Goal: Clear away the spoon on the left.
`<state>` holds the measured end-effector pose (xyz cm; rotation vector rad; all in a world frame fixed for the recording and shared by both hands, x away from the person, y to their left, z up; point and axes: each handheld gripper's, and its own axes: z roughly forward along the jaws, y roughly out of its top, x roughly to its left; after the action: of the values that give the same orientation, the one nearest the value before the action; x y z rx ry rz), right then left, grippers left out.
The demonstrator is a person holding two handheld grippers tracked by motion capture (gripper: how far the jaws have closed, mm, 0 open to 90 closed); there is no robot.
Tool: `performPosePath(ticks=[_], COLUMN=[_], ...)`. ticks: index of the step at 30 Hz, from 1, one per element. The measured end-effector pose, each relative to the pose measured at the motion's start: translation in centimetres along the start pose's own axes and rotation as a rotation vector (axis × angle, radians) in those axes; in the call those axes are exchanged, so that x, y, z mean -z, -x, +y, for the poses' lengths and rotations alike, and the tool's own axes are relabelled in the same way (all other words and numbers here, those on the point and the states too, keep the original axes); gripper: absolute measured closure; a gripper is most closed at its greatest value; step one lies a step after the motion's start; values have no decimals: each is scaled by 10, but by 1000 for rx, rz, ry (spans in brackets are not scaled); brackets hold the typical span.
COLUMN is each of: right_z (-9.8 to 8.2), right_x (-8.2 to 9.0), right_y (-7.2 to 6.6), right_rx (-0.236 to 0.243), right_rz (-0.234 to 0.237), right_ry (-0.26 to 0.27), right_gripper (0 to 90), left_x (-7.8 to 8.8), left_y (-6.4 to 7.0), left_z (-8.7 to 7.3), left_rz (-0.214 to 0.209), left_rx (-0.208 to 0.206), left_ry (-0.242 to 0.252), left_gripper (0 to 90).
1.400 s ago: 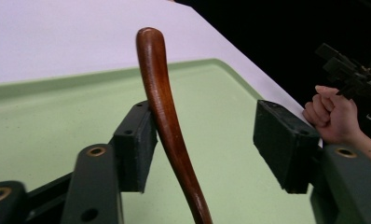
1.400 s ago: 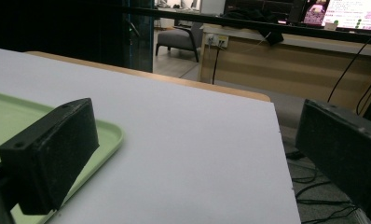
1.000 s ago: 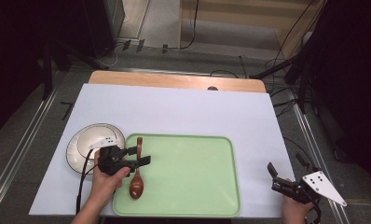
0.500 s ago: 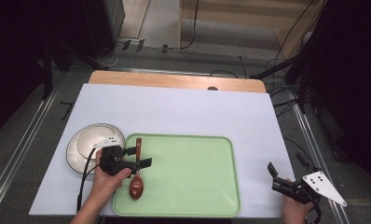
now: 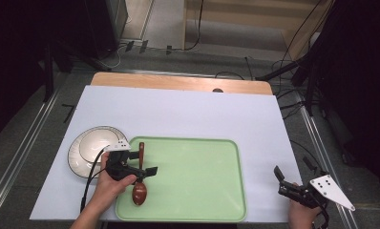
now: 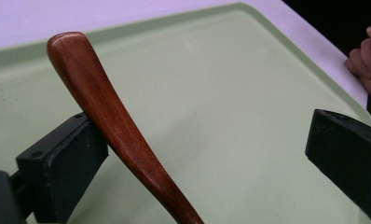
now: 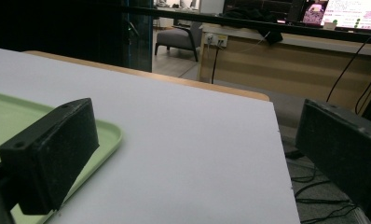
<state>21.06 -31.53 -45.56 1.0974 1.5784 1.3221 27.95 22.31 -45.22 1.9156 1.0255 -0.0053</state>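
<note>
While the left gripper (image 6: 207, 154) has its two black jaws spread wide, we see the dark reddish-brown wooden spoon (image 6: 113, 121) running between them, its handle touching the jaw at the left of the left gripper view and standing well apart from the other, so nothing is clamped. From the high view, this left gripper (image 5: 147, 171) sits over the left end of the pale green rectangular plastic tray (image 5: 202, 191), and the spoon (image 5: 140, 179) lies in that tray with its bowl toward the person and its handle tip pointing away. Compared with a second ago, the spoon's place looks nearly unchanged; the gripper has shifted slightly. The white round plate with a dark rim (image 5: 90, 148) rests just left of the tray on the white table cover (image 5: 197, 112). Far off at the table's right edge, the right gripper (image 5: 286, 183) has its jaws released and holds nothing, as before.
</note>
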Motion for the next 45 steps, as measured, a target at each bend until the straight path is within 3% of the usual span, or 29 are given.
performPosePath(ticks=[6,15,26,36,39,45], right_z=[0,0,0,0,0,0], right_x=[0,0,0,1,1,1], right_y=[0,0,0,0,0,1], right_rx=[0,1,0,0,-4,-4], right_rz=[1,2,3,3,2,3], right_ry=[0,0,1,3,2,3], right_gripper=[0,0,0,0,0,0], left_x=[-2,-9,-11,-8,-6,3], left_y=[2,8,11,12,12,13], left_z=[1,2,3,3,3,6], left_rz=[8,80,118,113,99,42], left_rx=[-19,-65,-78,-88,-84,-84], left_ry=[-26,-86,-96,-58,-53,5], left_gripper=[0,0,0,0,0,0])
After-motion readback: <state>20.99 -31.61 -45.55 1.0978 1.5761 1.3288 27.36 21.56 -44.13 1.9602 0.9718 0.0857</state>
